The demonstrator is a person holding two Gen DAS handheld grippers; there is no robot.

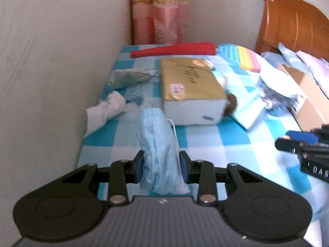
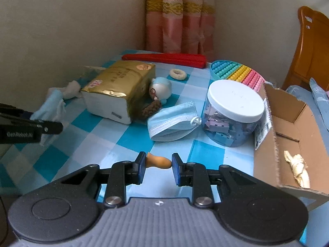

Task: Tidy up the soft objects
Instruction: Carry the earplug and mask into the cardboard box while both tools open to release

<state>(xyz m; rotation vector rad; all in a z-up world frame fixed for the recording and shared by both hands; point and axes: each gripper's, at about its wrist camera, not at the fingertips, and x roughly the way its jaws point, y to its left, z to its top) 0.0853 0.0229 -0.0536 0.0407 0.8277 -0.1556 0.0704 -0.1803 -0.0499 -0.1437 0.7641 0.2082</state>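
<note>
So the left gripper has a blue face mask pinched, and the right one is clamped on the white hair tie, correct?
Not quite. The left gripper does pinch a blue face mask, but the right gripper is clamped on a small tan gourd-shaped piece, as the right wrist view shows.

Doll half behind tissue pack

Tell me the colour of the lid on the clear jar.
White. The lid shows best in the right wrist view, atop the jar.

mask left of jar | box right of jar | tissue pack behind mask
</note>
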